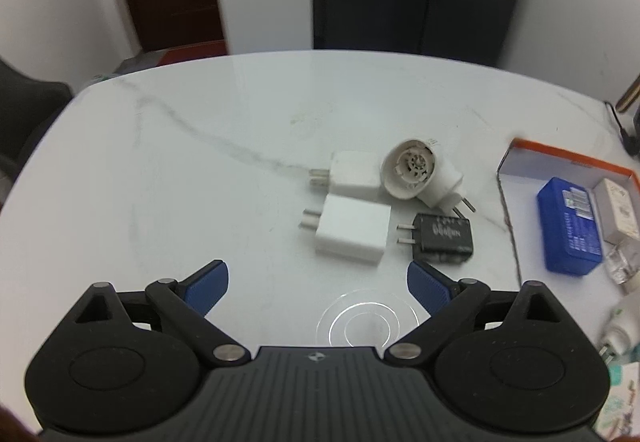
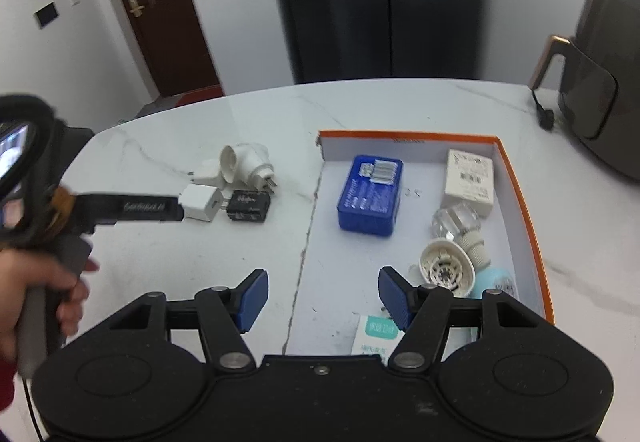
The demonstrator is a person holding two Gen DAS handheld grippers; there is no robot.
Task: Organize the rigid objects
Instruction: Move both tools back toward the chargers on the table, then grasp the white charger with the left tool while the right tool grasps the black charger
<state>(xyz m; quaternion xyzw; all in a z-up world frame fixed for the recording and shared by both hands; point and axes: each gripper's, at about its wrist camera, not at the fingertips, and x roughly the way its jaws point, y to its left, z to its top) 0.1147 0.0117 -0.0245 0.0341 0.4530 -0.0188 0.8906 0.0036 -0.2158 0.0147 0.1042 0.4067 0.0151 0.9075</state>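
Note:
On the white marble table (image 1: 160,170) lies a cluster of plugs: a white cube charger (image 1: 354,238), a second white charger (image 1: 352,176), a round white socket adapter (image 1: 416,174) and a black charger (image 1: 444,238). My left gripper (image 1: 318,288) stands open just short of the white cube charger, nothing between its blue pads. In the right wrist view the left gripper's finger (image 2: 136,208) reaches toward that white cube charger (image 2: 200,202). My right gripper (image 2: 323,298) is open and empty over the near left edge of the orange-rimmed box (image 2: 516,178).
The box holds a blue case (image 2: 370,194), a small white carton (image 2: 470,178), a clear plastic piece (image 2: 456,220), a round white socket (image 2: 446,268), a pale blue item (image 2: 496,282) and a white-green packet (image 2: 374,334). A dark air fryer (image 2: 600,82) stands back right. A hand (image 2: 36,290) grips the left tool.

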